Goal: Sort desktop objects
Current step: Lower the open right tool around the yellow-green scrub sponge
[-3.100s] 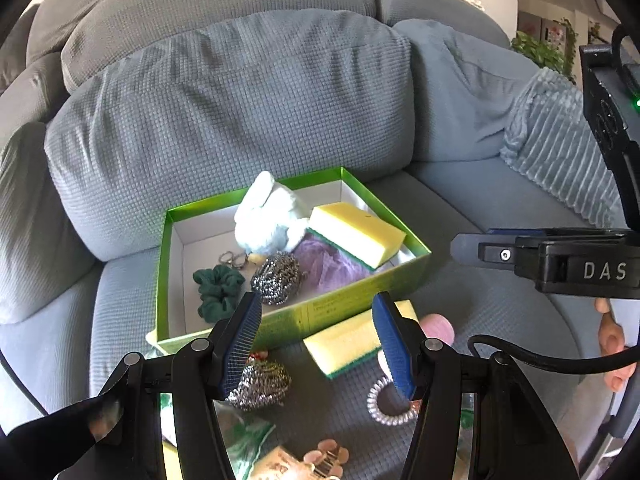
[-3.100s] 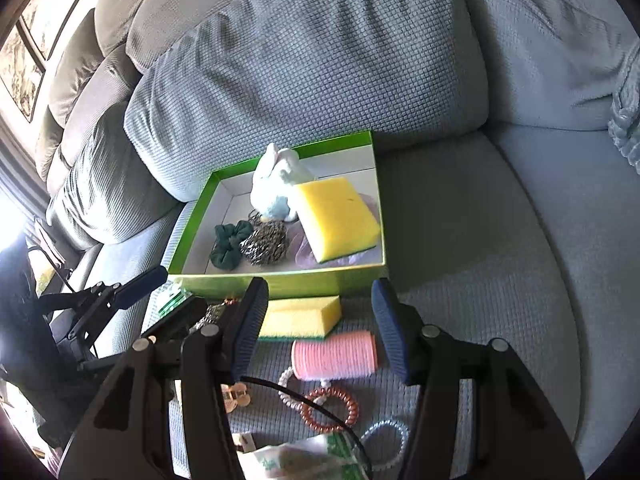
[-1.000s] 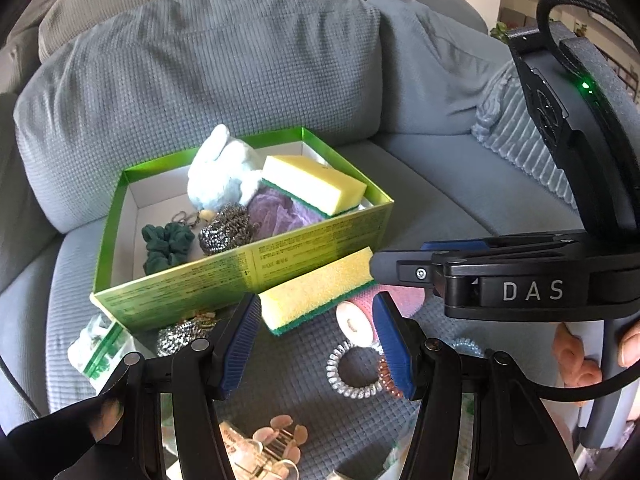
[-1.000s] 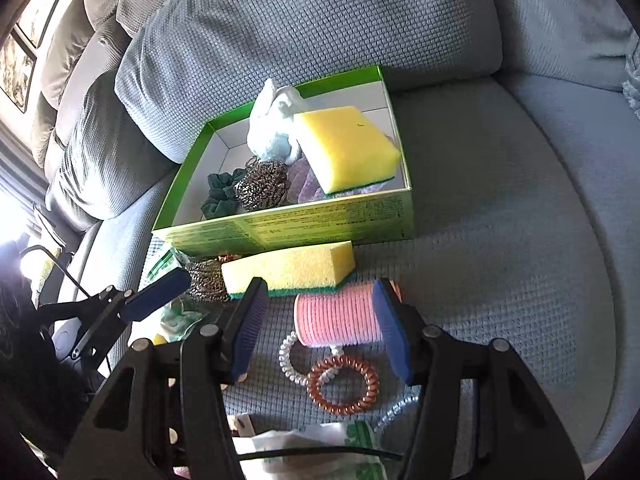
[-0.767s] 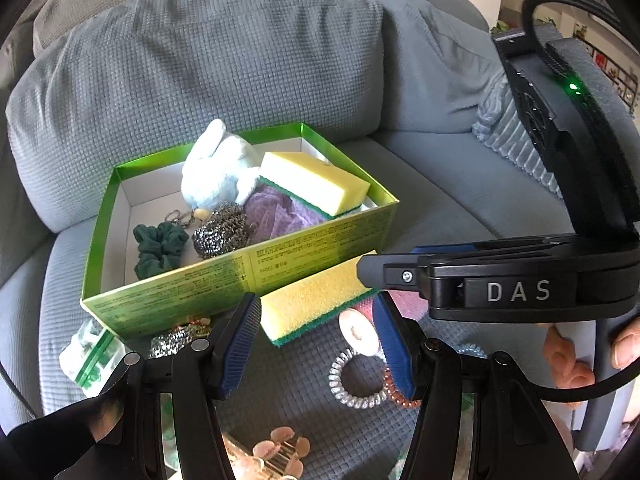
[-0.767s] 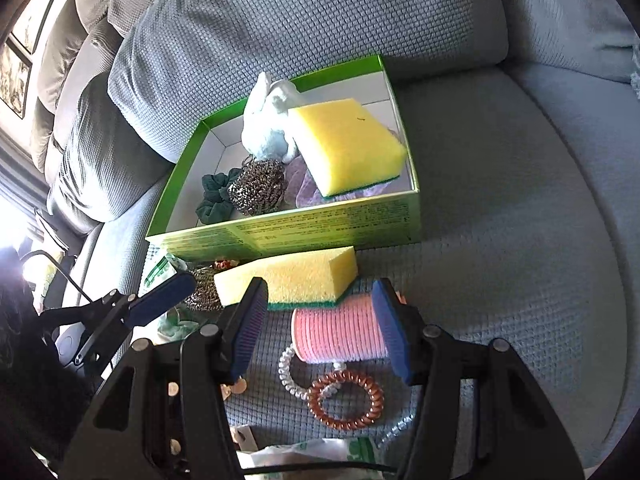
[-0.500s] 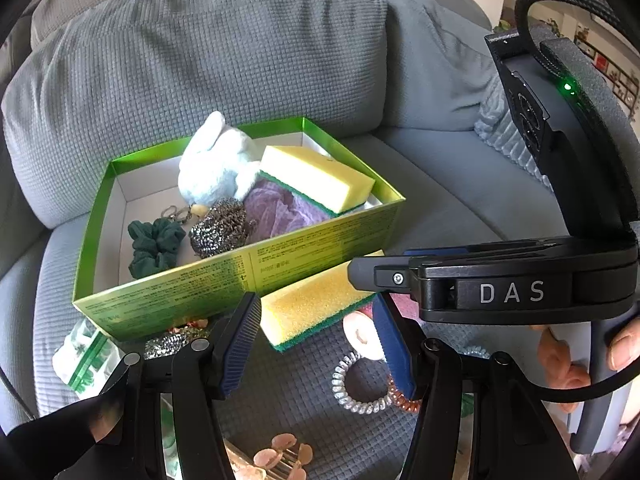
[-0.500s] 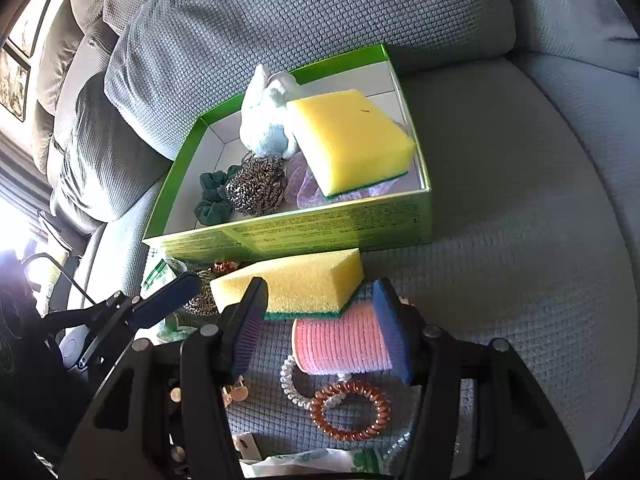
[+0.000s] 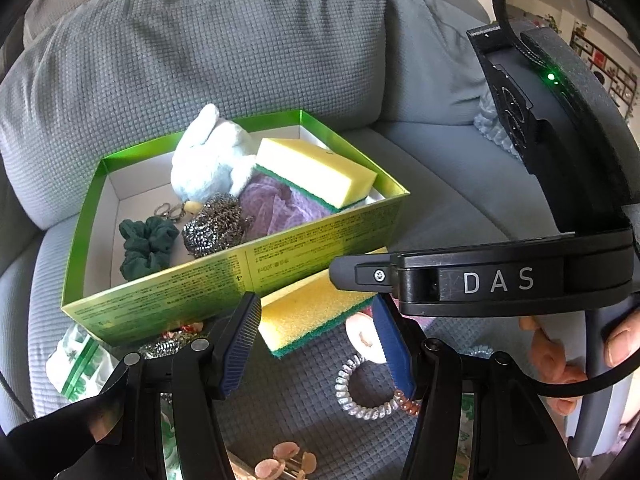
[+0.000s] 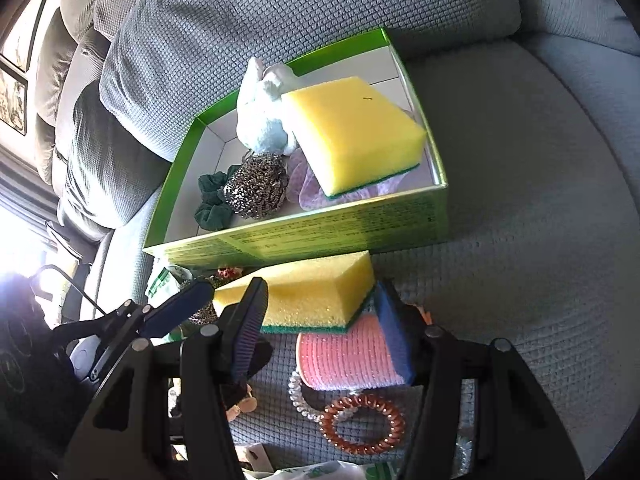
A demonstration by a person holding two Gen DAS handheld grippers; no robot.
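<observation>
Hovering over a grey sofa seat (image 10: 520, 240), my right claw (image 10: 320, 320) stands part open with nothing pinched; the loose yellow sponge (image 10: 304, 292) and pink hair roller (image 10: 344, 360) lie between its pads. My left claw (image 9: 316, 340) is likewise part open and empty above the same sponge. Coil hair ties (image 10: 360, 420) lie nearer me. Beyond, touching the sponge, sits the green box (image 10: 320, 236), holding another sponge, a steel scourer (image 10: 256, 190), a green scrunchie (image 9: 146, 246) and a pale plush toy (image 9: 208, 160). Grey back cushions (image 9: 220, 40) rise behind; bright window light floods the right view's left edge.
</observation>
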